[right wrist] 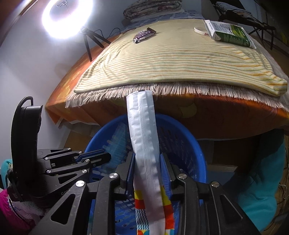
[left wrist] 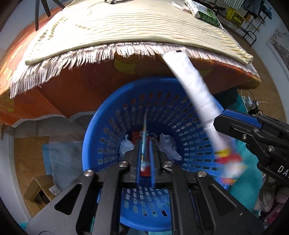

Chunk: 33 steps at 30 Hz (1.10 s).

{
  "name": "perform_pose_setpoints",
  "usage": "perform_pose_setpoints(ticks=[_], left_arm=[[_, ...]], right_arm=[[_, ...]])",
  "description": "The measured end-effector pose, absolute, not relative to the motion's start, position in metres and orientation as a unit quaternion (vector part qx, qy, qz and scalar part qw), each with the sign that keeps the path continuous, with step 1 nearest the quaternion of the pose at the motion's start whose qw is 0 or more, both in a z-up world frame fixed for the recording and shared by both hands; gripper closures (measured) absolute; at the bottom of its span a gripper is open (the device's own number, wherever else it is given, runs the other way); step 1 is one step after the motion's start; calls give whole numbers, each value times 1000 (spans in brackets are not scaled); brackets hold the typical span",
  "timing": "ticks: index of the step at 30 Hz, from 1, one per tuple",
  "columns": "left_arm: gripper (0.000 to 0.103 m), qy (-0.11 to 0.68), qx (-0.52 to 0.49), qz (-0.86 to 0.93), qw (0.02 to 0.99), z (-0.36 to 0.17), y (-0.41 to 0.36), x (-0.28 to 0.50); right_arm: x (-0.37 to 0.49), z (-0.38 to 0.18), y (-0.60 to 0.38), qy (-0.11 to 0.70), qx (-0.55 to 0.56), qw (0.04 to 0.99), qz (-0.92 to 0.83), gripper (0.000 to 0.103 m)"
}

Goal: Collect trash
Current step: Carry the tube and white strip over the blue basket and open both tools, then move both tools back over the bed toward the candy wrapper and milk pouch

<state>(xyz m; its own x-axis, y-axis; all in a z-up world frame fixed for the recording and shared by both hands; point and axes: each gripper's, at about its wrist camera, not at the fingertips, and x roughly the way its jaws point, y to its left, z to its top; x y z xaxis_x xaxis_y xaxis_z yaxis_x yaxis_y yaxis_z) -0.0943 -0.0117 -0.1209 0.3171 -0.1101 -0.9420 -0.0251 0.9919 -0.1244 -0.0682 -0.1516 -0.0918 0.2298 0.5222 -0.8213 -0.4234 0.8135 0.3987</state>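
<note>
A blue perforated basket (left wrist: 162, 90) (right wrist: 189, 144) stands on the floor below the table edge, with crumpled white trash (left wrist: 168, 146) inside. My left gripper (left wrist: 145, 155) is over the basket, shut on a thin blue wrapper (left wrist: 144, 144) held edge-on. My right gripper (right wrist: 147, 162) is over the basket with its jaws a little apart around a long white wrapper (right wrist: 142, 126) with a coloured end; the wrapper also shows blurred in the left wrist view (left wrist: 195, 90). A purple candy wrapper (right wrist: 143, 35) lies on the table mat.
A striped cream mat (right wrist: 171, 59) with a fringe covers the orange-clothed table (right wrist: 225, 112). A green-white packet (right wrist: 229, 33) and a white band (right wrist: 199, 29) lie at its far right. A ring light (right wrist: 66, 16) stands at the left. Cardboard boxes (left wrist: 39, 189) are on the floor.
</note>
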Motion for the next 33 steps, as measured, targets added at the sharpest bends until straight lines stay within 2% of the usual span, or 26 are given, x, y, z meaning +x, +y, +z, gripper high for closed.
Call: perform_pose_setpoints(ticks=[1, 3, 5, 9, 11, 14, 20, 23, 33], left_arm=[[73, 582, -57, -26, 810, -121, -12, -95], [59, 578, -55, -26, 814, -120, -13, -95], [58, 574, -49, -22, 817, -118, -14, -95], [58, 576, -50, -18, 816, -119, -13, -95], [57, 577, -51, -16, 815, -120, -11, -95], [46, 574, -53, -13, 817, -119, -8, -95], [45, 572, -54, -8, 818, -118, -8, -94], [38, 572, -52, -6, 818, -118, -8, -94], [38, 572, -55, 0, 819, -120, -5, -88]], right_arm=[[-68, -93, -152, 544, 47, 782, 301, 72], [-67, -94, -153, 546, 50, 781, 299, 67], [-67, -94, -154, 547, 51, 781, 297, 57], [-67, -94, -155, 548, 51, 782, 292, 50], [-66, -93, -156, 548, 52, 783, 290, 42], [-66, -93, -156, 547, 51, 784, 287, 37], [-66, -89, -156, 542, 46, 791, 280, 21], [-65, -87, -158, 540, 41, 795, 275, 18], [-57, -80, -165, 531, 17, 811, 242, 10]])
